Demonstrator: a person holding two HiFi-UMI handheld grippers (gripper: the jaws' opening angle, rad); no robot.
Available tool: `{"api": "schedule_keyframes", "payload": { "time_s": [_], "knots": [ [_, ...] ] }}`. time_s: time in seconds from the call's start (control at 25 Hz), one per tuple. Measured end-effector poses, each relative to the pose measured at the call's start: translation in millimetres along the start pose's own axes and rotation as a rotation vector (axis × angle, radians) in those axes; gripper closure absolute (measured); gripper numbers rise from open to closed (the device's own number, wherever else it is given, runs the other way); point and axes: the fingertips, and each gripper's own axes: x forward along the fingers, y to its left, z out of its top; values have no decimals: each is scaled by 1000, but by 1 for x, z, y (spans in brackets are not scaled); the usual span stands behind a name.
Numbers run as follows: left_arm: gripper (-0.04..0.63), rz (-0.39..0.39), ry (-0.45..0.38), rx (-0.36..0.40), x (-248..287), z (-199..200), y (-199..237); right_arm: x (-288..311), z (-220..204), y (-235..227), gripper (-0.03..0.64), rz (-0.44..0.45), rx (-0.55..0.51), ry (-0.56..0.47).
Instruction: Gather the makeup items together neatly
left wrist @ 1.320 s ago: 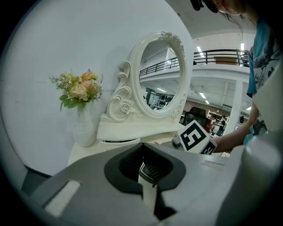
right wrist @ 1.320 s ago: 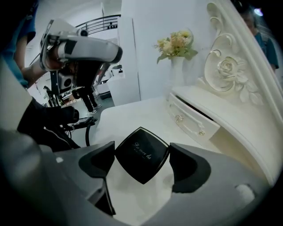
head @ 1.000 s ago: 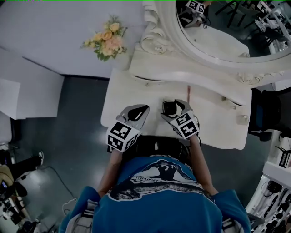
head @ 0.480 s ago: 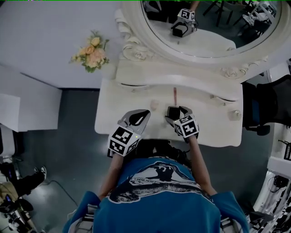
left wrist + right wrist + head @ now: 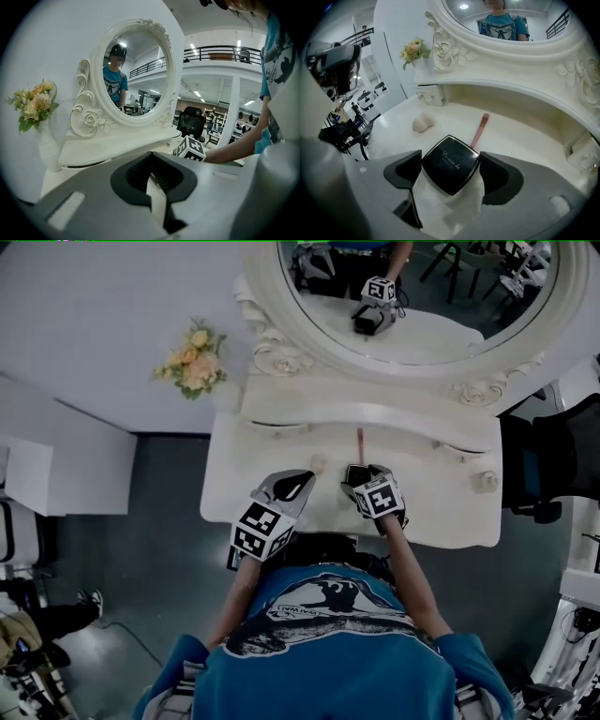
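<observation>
Holding a black makeup compact (image 5: 451, 165) is the right gripper (image 5: 362, 472). Its two jaws are wide apart, and each one presses on a corner of the square case. The compact sits like a diamond between them, near the front of the white dressing table (image 5: 525, 140). It is hard to tell if the case rests on the table or is lifted a bit.

The left gripper (image 5: 298, 478) is off to the left, over the front edge of the table. Its jaws are closed together, with nothing in them.

The compact looks hard, flat and shiny, so it is likely slippery. Held only by two corners, it could spin or pop out. A grip on two flat sides would likely be safer. It may have a little mirror inside, so it should be set down gently.

A thin pink brush (image 5: 479, 130) lies just past the compact, pointing toward the back. It looks light and might roll, so the middle of the handle seems the best place to pinch. A pale makeup sponge (image 5: 423, 123) lies apart to the left. It looks soft and squashy, so a light squeeze should do.
</observation>
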Motion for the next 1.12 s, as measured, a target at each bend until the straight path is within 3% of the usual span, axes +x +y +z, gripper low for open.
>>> {"api": "schedule_keyframes", "payload": {
  "time_s": [0.28,0.52,0.76,1.12],
  "knots": [
    [581,-25,-7,-2,6,4,-3,8,2,0,224,-38,-41,-4],
    [581,-56,6,-5,11,0,-9,-14,22,2,224,66,-9,-71],
    [581,-50,3,-13,9,-1,-7,-4,48,-36,356,-8,87,-111],
    [581,-5,-6,-51,2,-5,8,21,41,-64,497,-98,146,17]
  ]
}}
